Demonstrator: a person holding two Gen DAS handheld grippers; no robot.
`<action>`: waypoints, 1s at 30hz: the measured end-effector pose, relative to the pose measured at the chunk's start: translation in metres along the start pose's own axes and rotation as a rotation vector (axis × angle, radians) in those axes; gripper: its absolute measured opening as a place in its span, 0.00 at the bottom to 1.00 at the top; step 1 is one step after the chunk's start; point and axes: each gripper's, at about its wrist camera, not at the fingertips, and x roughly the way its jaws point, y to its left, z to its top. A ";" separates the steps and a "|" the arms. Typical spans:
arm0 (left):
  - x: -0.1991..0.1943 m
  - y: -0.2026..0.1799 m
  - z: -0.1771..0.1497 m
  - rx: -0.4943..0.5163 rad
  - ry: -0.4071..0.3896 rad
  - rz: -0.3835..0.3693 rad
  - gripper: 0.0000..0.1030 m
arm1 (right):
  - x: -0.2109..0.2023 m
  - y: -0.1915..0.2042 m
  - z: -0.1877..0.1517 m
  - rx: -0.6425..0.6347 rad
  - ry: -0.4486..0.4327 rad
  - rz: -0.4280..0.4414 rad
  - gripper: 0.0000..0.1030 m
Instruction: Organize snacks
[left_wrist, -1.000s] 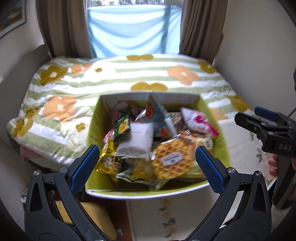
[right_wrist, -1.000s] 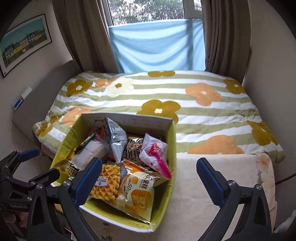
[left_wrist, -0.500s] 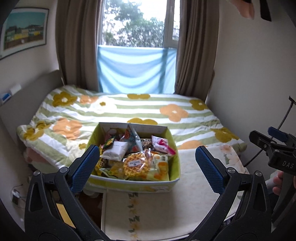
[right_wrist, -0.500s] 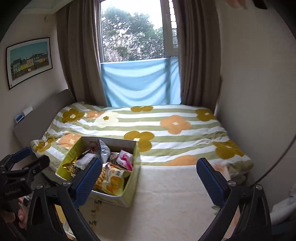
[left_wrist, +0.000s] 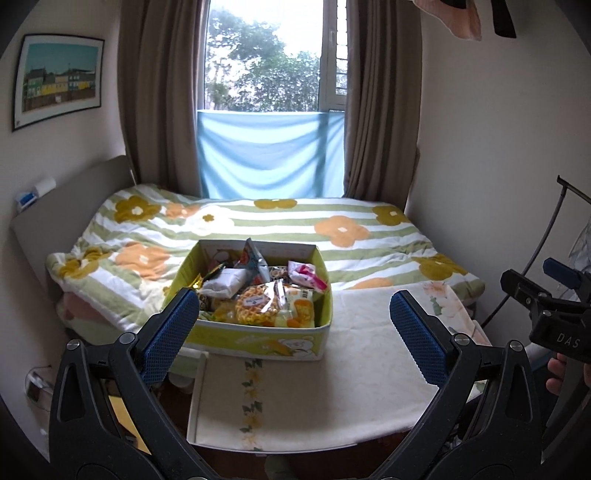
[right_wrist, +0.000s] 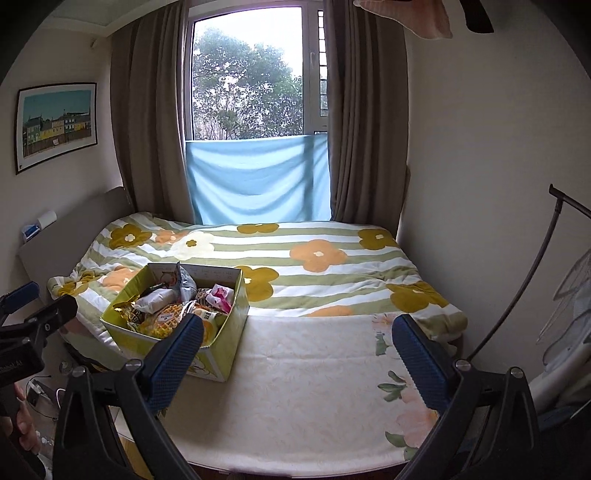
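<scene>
A yellow-green cardboard box (left_wrist: 255, 341) full of snack packets sits at the near left of the bed; it also shows in the right wrist view (right_wrist: 218, 350). On top lie a waffle pack (left_wrist: 256, 304), a white packet (left_wrist: 225, 282) and a pink packet (left_wrist: 306, 275). My left gripper (left_wrist: 295, 332) is open and empty, well back from the box. My right gripper (right_wrist: 297, 354) is open and empty, over the cream blanket to the box's right.
A cream blanket (right_wrist: 303, 387) covers the near end of the bed; a flowered striped quilt (left_wrist: 280, 229) covers the far part. Window and curtains stand behind, a headboard (left_wrist: 62, 206) at left, a wall at right, a rack and fan (right_wrist: 569, 306) at far right.
Both grippers have pulled back and up, away from the box, which now looks small and far. Both stayed open and empty.
</scene>
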 end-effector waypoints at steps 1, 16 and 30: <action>-0.003 -0.002 -0.001 0.005 -0.005 0.003 1.00 | -0.002 -0.001 -0.001 0.002 0.000 -0.001 0.99; -0.015 -0.017 -0.004 0.022 -0.024 0.001 1.00 | -0.015 -0.012 -0.010 0.022 -0.013 -0.005 0.99; -0.013 -0.023 -0.006 0.021 -0.017 0.009 1.00 | -0.017 -0.015 -0.010 0.030 -0.008 -0.008 0.99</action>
